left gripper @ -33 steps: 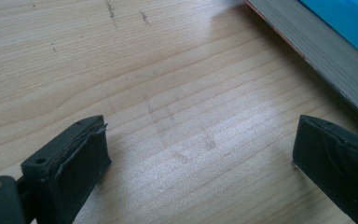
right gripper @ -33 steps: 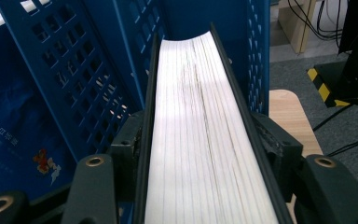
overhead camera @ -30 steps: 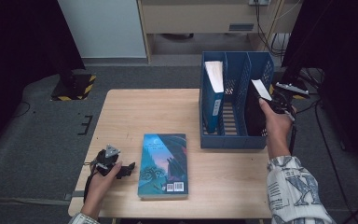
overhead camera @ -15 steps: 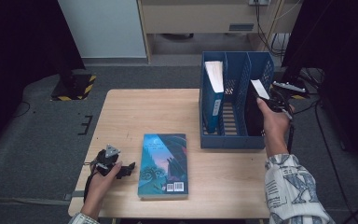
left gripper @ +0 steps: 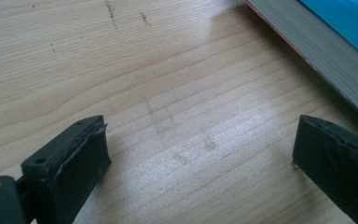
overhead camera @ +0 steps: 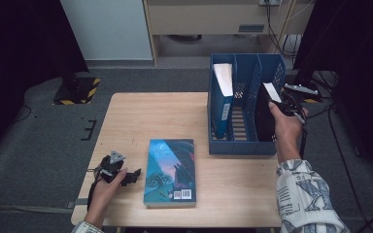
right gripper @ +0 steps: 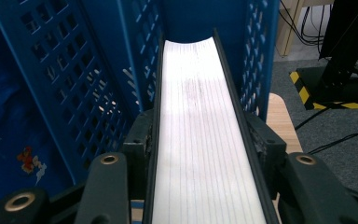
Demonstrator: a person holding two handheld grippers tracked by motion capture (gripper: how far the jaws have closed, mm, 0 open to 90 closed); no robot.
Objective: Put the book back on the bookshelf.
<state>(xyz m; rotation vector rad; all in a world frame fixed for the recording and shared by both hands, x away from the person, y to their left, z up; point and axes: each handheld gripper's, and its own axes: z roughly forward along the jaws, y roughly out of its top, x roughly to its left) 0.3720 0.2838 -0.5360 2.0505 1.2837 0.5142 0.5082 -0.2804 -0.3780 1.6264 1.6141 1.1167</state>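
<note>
A black-covered book (overhead camera: 264, 116) stands upright in the right compartment of the blue file holder (overhead camera: 243, 145). My right gripper (overhead camera: 280, 104) is shut on this book. In the right gripper view the jaws of my right gripper (right gripper: 200, 135) clamp both covers of the black book (right gripper: 196, 93), white page edge up, between the blue mesh walls (right gripper: 74, 70). A teal-covered book (overhead camera: 170, 165) lies flat at the table's front middle. My left gripper (overhead camera: 126, 174) rests just left of it. In its own view the left gripper (left gripper: 200, 154) is open over bare wood, with the flat book's page edge (left gripper: 317, 42) ahead.
A blue book (overhead camera: 223, 97) stands in the holder's left compartment, and the middle compartment holds nothing. The wooden table (overhead camera: 150, 116) has free room at its back left. Cables and a dark stand are on the floor to the right.
The right hand with the black book has edged very slightly left at the holder. The left gripper and the flat book have not moved.
</note>
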